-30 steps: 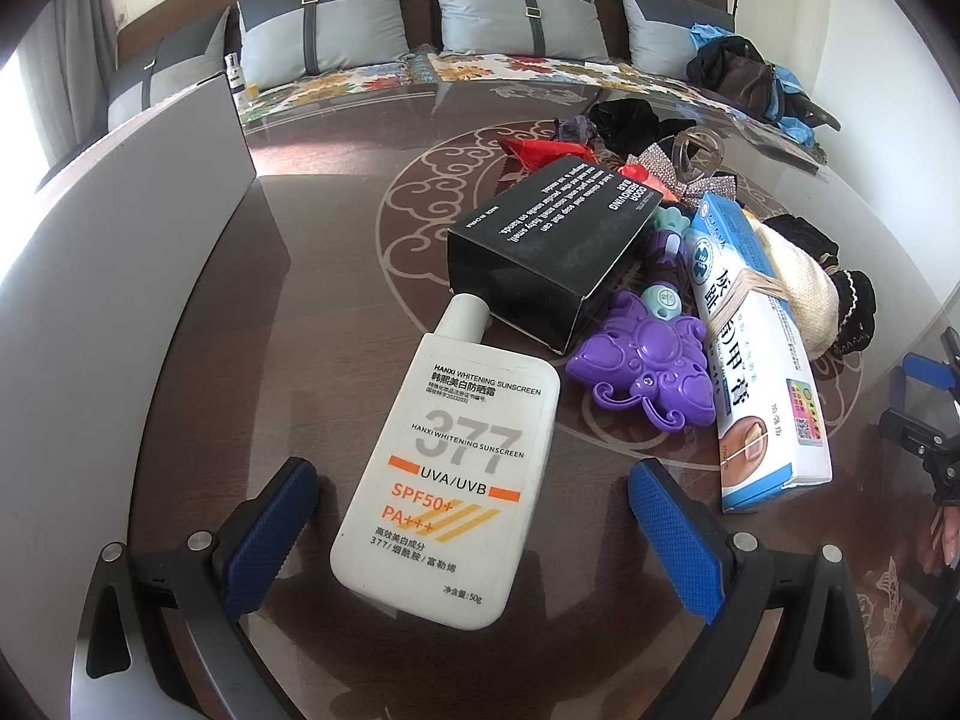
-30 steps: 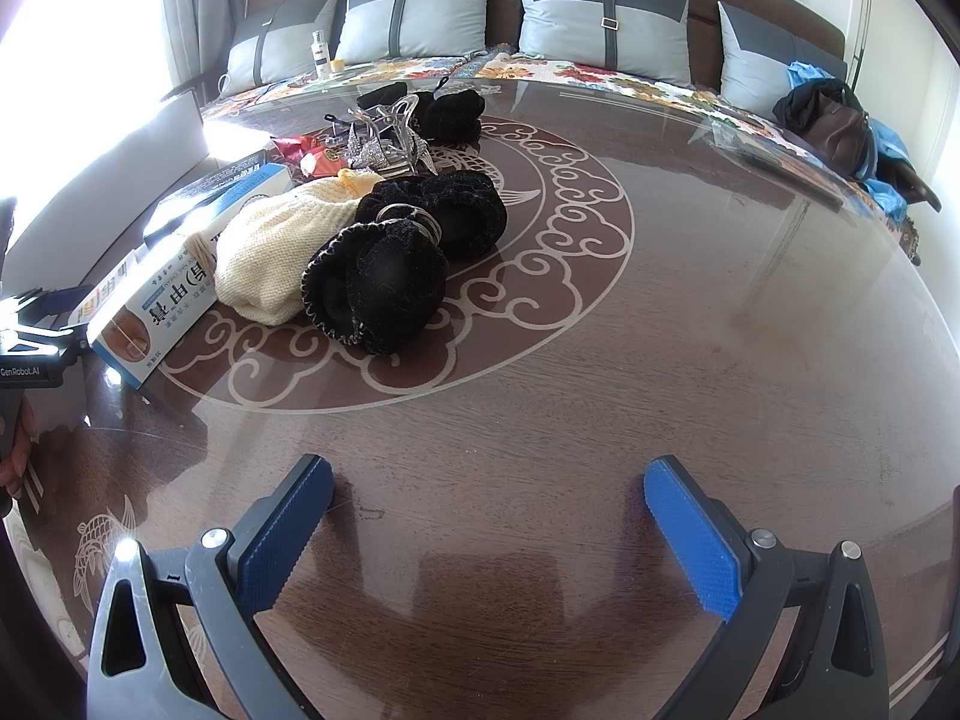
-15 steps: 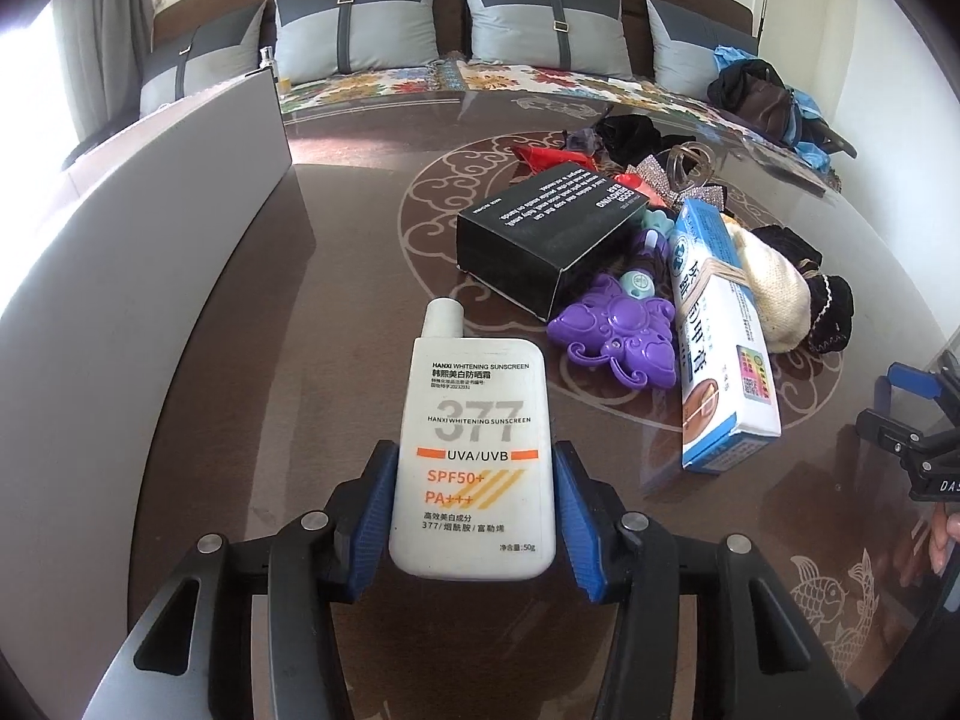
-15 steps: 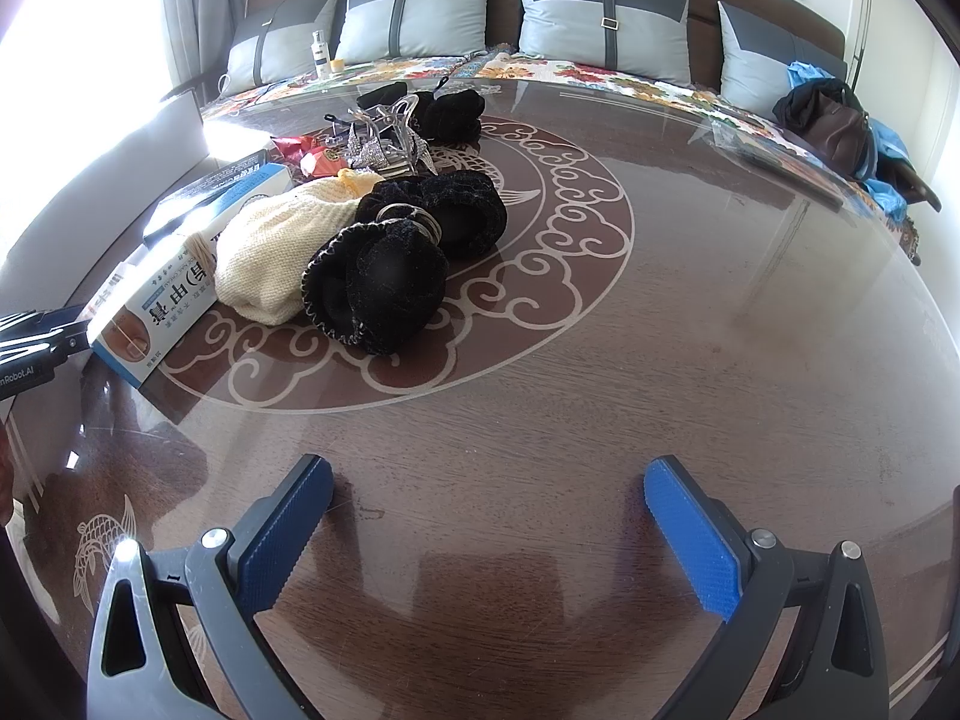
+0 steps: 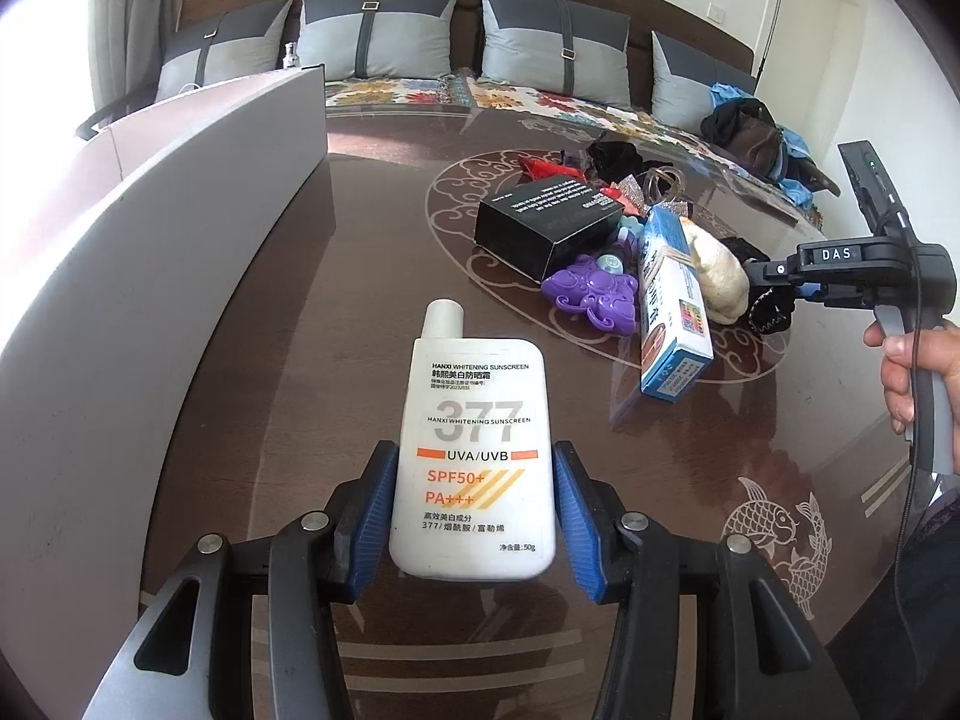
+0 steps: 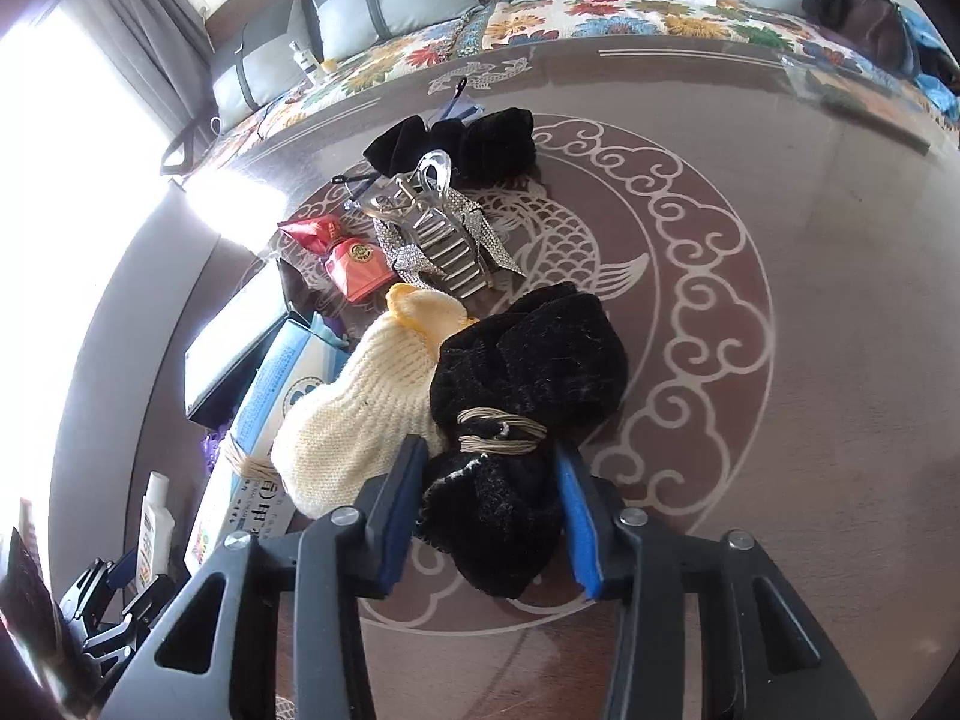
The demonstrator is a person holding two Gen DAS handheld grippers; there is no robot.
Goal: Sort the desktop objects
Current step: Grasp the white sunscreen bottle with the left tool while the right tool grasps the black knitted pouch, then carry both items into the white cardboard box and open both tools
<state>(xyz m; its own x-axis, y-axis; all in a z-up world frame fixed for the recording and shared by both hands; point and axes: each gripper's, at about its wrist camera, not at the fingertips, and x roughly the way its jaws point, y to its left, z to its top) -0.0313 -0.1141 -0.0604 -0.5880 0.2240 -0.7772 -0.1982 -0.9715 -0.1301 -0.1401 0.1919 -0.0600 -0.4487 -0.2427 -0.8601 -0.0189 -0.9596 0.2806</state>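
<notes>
My left gripper (image 5: 474,468) is shut on the lower half of a white sunscreen bottle (image 5: 474,396), cap pointing away, held just above the brown table (image 5: 360,312). In the right wrist view my right gripper (image 6: 489,450) has its blue pads pressed on both sides of a black fuzzy bundle (image 6: 528,360) tied with a tan band, its jaws closing tight. A cream knitted item (image 6: 360,414) lies against the bundle's left side. The left wrist view shows the right gripper's body (image 5: 852,270) and the hand (image 5: 912,372) holding it.
A black box (image 5: 546,228), purple toy (image 5: 591,294) and blue-white carton (image 5: 672,300) lie mid-table. Beyond are a clear hair claw (image 6: 432,228), red packet (image 6: 354,258) and black fabric (image 6: 480,144). A pale panel (image 5: 150,240) walls the left side; cushions line the back.
The left gripper closed on the sunscreen bottle and drew it back and up. The right gripper moved from bare table to the black bundle and closed on it.
</notes>
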